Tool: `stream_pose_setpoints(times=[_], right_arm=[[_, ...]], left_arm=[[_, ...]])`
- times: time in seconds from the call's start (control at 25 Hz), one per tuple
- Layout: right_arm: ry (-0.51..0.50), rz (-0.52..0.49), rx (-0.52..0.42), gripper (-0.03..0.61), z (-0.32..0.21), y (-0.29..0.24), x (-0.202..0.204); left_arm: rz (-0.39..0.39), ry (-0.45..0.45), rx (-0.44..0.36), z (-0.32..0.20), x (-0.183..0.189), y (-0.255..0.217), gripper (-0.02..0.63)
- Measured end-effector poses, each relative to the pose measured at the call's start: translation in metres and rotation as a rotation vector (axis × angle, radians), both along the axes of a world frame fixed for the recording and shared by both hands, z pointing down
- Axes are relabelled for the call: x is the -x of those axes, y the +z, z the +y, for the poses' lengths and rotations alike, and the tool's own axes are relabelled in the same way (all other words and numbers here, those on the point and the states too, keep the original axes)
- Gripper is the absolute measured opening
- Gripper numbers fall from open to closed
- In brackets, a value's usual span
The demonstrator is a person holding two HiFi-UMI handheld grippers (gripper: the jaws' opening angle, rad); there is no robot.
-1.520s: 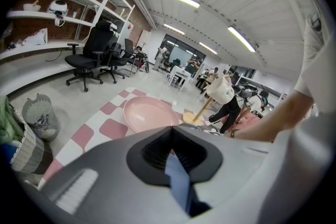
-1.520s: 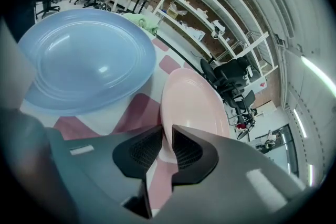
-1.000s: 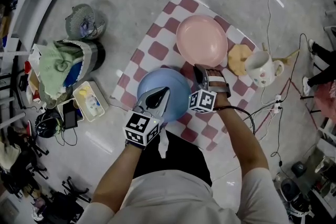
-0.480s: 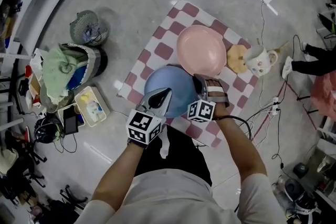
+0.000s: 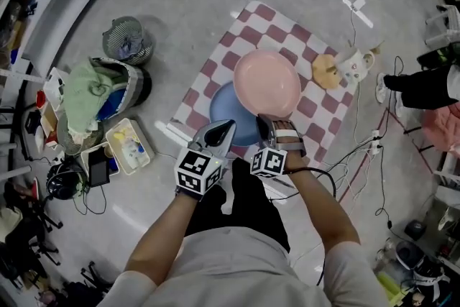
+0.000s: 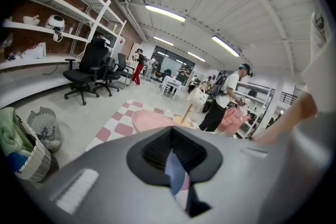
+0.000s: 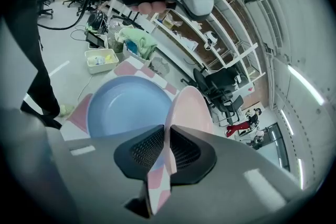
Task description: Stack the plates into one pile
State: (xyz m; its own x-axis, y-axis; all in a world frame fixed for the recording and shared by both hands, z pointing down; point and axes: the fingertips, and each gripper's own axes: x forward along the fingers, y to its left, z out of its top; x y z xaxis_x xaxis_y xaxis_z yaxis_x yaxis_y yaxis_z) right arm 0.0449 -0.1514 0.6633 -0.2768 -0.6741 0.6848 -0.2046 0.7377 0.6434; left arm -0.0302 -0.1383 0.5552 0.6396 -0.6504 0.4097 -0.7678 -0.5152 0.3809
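"Two plates; where does each one sit from the right gripper (image 5: pixel 268 124)?"

"The pink plate (image 5: pixel 267 83) runs straight ahead out of its jaws, which are clamped on the near rim. The blue plate (image 5: pixel 228 111) lies on the checkered cloth (image 5: pixel 267 18), ahead and to the left of that gripper, partly under the pink one in the head view."

"Do the plates touch?"

"That cannot be told. In the right gripper view the pink plate (image 7: pixel 190 107) stands just beside the blue plate (image 7: pixel 126 107)."

"And the left gripper (image 5: pixel 219 131)?"

"Its jaws are together, with only a thin slit between them and nothing held. The blue plate's near edge lies just ahead of it."
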Motion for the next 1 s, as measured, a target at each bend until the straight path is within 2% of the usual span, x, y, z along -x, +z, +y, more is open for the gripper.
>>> stream_pose_setpoints(times=[0.36,0.76,1.0], right_arm=[[-0.006,0.025,0.018,0.048,0.062,0.018,0.037],[0.005,0.059,0.022,0.046,0.081,0.042,0.052],[-0.013,0.018,0.078,0.046,0.095,0.055,0.082]], left_arm=[[-0.018,0.026,-0.007,0.037,0.028,-0.001,0.006],[-0.026,0.034,-0.005,0.056,0.045,0.004,0.006],[-0.033,0.017,0.009,0.065,0.061,0.010,0.006]])
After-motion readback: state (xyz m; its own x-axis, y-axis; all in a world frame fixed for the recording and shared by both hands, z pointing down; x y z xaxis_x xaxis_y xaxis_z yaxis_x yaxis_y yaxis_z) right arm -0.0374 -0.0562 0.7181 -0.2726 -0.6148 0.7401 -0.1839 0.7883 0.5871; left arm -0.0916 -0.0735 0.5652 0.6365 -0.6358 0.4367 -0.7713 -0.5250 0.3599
